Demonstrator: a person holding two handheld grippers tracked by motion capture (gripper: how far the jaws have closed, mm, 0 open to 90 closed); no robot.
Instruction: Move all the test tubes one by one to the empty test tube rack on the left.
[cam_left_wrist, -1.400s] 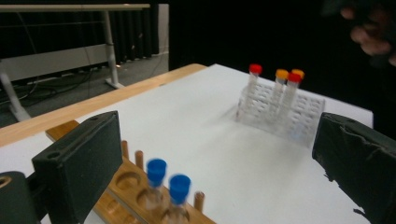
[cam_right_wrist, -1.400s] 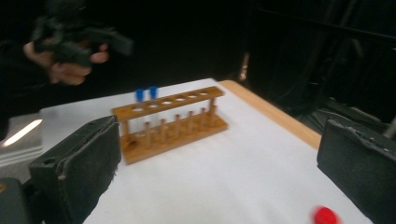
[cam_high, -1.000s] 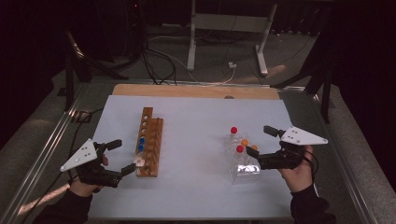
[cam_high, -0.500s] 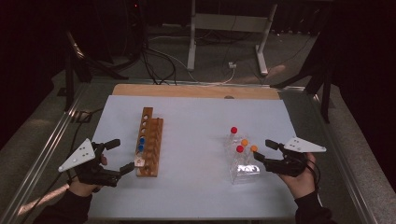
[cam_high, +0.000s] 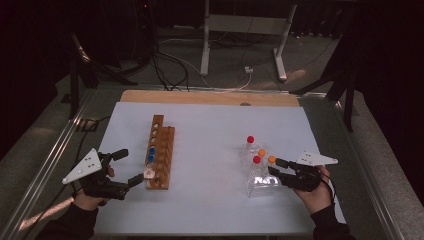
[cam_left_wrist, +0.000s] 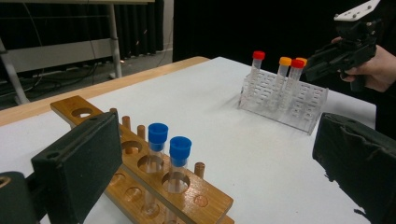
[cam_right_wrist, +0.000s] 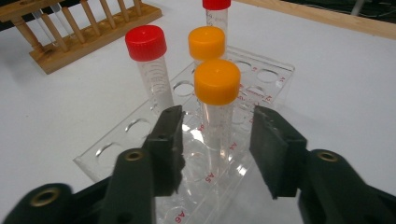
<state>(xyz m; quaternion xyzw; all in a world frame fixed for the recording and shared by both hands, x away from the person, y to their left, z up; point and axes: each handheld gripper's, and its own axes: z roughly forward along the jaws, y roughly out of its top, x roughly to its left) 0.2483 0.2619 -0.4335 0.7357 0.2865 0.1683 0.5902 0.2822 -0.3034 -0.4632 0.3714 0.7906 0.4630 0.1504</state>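
A clear plastic rack (cam_high: 261, 181) (cam_right_wrist: 266, 74) holds two red-capped and two orange-capped tubes. My right gripper (cam_high: 274, 166) (cam_right_wrist: 219, 140) is low at its right end, and the nearest orange-capped tube (cam_right_wrist: 217, 84) (cam_high: 271, 159) stands between its jaws. The jaws have just been closing; a gap still shows on each side of the tube, so it is open. A wooden rack (cam_high: 161, 150) (cam_left_wrist: 140, 163) holds two blue-capped tubes (cam_high: 151, 154) (cam_left_wrist: 168, 140). My left gripper (cam_high: 131, 166) (cam_left_wrist: 219, 172) stands wide open at the wooden rack's near end, holding nothing. The right gripper (cam_left_wrist: 345, 51) is also visible far off.
White table surface (cam_high: 210, 150) lies between the two racks. A wooden strip (cam_high: 210, 97) runs along the table's far edge, with metal rails at both sides. Beyond it are a metal stand (cam_high: 245, 22) and cables on the floor.
My right gripper has sunk and moved in toward the clear rack, and its jaws have narrowed around the nearest orange-capped tube. The left gripper has stayed put.
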